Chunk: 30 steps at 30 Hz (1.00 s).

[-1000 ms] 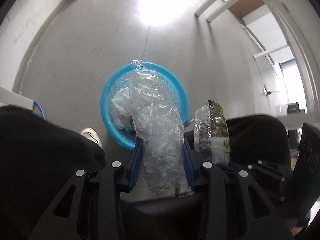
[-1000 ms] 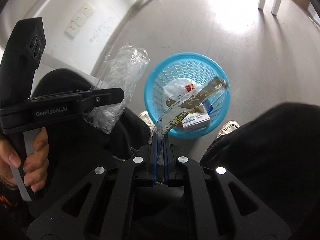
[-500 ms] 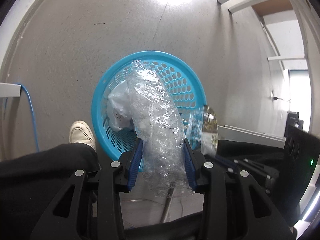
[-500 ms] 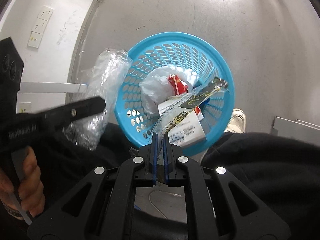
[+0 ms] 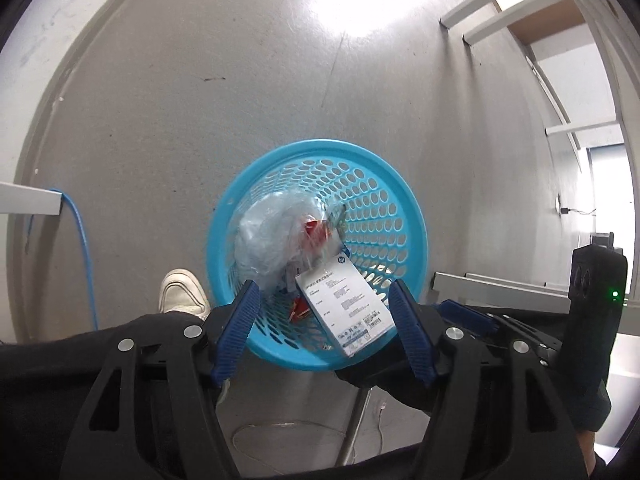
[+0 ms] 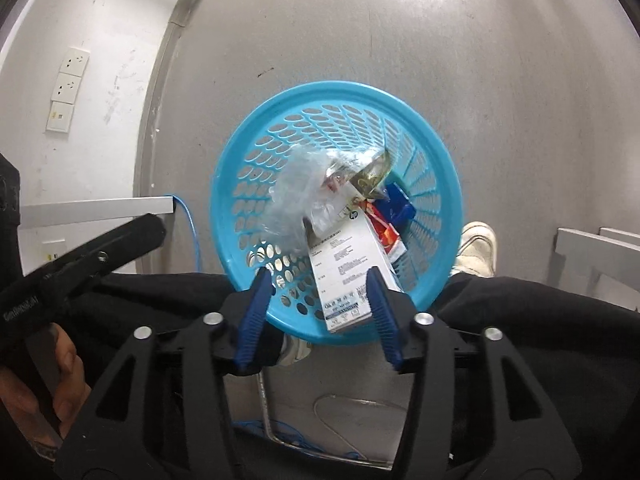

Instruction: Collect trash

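Observation:
A blue perforated trash basket [image 5: 384, 184] stands on the grey floor, seen from above; it also shows in the right wrist view [image 6: 436, 160]. Inside lie crumpled clear plastic [image 5: 268, 236] [image 6: 294, 200], a white printed box [image 5: 346, 308] [image 6: 344, 276], a dark-and-gold snack wrapper [image 6: 370, 176] and red and blue packets [image 6: 394, 210]. My left gripper [image 5: 324, 332] is open and empty above the basket's near rim. My right gripper [image 6: 318, 312] is open and empty, also above the near rim.
My black-trousered legs and white shoes [image 5: 180, 292] [image 6: 478, 248] flank the basket. A blue cable [image 5: 82, 240] hangs by the left wall. Wall sockets [image 6: 66, 88] are at left. White furniture legs [image 5: 500, 12] stand at far right. A metal chair base [image 6: 320, 432] is below.
Both grippers opened. The clear plastic dropped from the left gripper and the snack wrapper from the right one; both now lie in the basket. Both grippers moved further over the basket.

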Each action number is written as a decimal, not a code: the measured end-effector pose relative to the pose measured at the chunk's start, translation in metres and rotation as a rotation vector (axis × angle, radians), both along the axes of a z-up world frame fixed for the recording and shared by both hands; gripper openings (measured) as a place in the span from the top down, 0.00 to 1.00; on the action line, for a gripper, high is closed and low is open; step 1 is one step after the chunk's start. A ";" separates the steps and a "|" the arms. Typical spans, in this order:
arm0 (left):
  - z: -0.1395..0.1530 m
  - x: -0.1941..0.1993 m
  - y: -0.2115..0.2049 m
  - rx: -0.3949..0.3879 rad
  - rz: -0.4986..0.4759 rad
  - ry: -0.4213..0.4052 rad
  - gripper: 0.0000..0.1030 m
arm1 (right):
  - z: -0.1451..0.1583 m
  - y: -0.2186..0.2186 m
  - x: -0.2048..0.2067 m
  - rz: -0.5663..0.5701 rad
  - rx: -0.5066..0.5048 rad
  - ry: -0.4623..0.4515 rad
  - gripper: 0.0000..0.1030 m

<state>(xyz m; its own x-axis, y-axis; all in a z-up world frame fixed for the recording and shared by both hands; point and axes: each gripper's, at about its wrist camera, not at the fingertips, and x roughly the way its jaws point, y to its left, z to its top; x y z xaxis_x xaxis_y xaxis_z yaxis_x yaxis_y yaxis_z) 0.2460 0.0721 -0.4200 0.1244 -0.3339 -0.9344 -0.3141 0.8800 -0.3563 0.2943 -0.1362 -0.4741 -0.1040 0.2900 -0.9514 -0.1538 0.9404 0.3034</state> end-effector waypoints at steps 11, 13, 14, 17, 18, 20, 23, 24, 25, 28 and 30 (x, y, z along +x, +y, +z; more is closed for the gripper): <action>0.079 -0.051 -0.010 0.170 -0.175 -0.143 0.05 | 0.097 -0.021 -0.050 0.138 -0.095 -0.284 0.11; 0.084 -0.058 -0.010 0.186 -0.164 -0.157 0.05 | 0.112 -0.027 -0.060 0.150 -0.088 -0.324 0.08; 0.085 -0.062 -0.012 0.191 -0.159 -0.164 0.05 | 0.115 -0.031 -0.064 0.151 -0.079 -0.325 0.08; 0.086 -0.068 -0.015 0.206 -0.159 -0.176 0.05 | 0.117 -0.037 -0.071 0.163 -0.041 -0.284 0.08; 0.084 -0.069 -0.016 0.215 -0.165 -0.168 0.05 | 0.119 -0.036 -0.073 0.166 -0.039 -0.287 0.08; 0.087 -0.074 -0.021 0.218 -0.186 -0.161 0.05 | 0.125 -0.035 -0.077 0.178 -0.043 -0.319 0.08; 0.091 -0.079 -0.025 0.198 -0.212 -0.187 0.05 | 0.130 -0.032 -0.082 0.184 -0.055 -0.352 0.08; 0.093 -0.081 -0.026 0.204 -0.212 -0.195 0.05 | 0.132 -0.032 -0.084 0.182 -0.060 -0.360 0.08; 0.094 -0.082 -0.027 0.205 -0.214 -0.206 0.05 | 0.133 -0.032 -0.085 0.181 -0.060 -0.367 0.08; 0.095 -0.082 -0.026 0.187 -0.206 -0.216 0.05 | 0.135 -0.032 -0.086 0.190 -0.052 -0.374 0.08; 0.094 -0.082 -0.025 0.173 -0.193 -0.210 0.05 | 0.135 -0.032 -0.085 0.191 -0.046 -0.366 0.08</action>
